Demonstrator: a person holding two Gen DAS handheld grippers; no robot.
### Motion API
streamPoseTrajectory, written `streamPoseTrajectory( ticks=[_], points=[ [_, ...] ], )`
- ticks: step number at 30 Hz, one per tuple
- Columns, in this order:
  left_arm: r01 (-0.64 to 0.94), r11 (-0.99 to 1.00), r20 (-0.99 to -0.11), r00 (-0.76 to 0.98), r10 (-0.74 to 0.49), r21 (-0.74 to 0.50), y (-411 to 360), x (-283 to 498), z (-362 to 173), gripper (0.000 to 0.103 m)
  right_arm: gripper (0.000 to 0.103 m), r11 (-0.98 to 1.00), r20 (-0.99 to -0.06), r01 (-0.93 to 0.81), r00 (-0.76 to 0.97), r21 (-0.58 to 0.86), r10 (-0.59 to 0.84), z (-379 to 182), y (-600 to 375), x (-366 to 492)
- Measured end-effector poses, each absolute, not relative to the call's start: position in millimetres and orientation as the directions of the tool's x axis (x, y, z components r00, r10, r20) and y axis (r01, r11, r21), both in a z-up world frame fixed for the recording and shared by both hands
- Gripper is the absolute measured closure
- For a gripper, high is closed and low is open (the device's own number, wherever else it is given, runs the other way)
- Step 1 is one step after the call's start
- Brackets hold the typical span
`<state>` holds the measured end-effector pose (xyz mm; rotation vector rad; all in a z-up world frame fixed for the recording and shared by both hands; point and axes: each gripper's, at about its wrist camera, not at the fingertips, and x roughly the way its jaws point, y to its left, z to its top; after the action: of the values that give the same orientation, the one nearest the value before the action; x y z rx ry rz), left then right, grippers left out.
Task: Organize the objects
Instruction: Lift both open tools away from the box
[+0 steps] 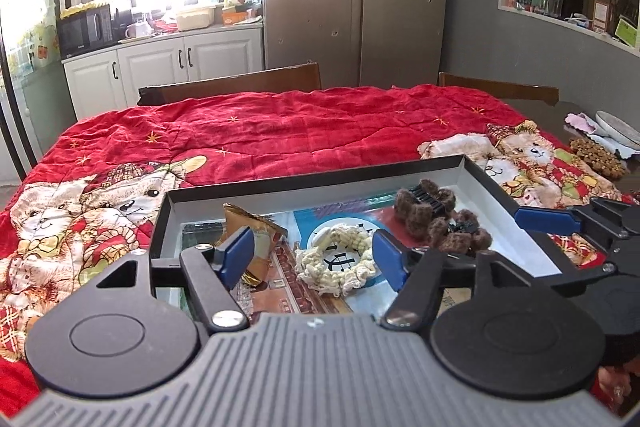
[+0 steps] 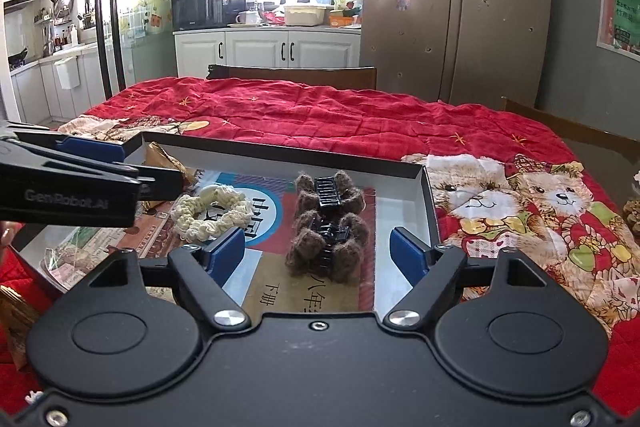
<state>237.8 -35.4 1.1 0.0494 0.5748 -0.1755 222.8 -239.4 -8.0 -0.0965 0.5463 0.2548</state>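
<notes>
A shallow dark-rimmed box (image 1: 320, 174) (image 2: 280, 146) lies on a red teddy-bear quilt (image 1: 280, 131). Inside it are a cream braided scrunchie (image 1: 316, 267) (image 2: 200, 223), two brown fuzzy hair claws (image 1: 424, 207) (image 2: 324, 247) side by side, and a gold wrapper (image 1: 248, 223) (image 2: 160, 155), all on printed paper. My left gripper (image 1: 314, 255) hovers open above the scrunchie, its pads clear of it. My right gripper (image 2: 318, 253) stands open over the nearer hair claw without touching it. One blue finger (image 1: 548, 221) of the right gripper shows at the box's right edge.
A plate (image 1: 616, 129) on a pale cloth and a brown lumpy object (image 1: 596, 159) lie off the quilt at the far right. Two wooden chair backs (image 1: 240, 87) (image 2: 292, 73) stand beyond the table, with a fridge and kitchen cabinets behind.
</notes>
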Motion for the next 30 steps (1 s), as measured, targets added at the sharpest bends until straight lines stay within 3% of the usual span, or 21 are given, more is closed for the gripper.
streamPoseTrajectory(
  ticks=[30],
  points=[
    [0.224, 0.974, -0.464, 0.865, -0.19, 0.019, -16.2, 150.8, 36.7, 0.022, 0.025, 0.961, -0.446, -0.275, 0.86, 0.005, 0.249, 34.5, -262.7, 126.1]
  ],
)
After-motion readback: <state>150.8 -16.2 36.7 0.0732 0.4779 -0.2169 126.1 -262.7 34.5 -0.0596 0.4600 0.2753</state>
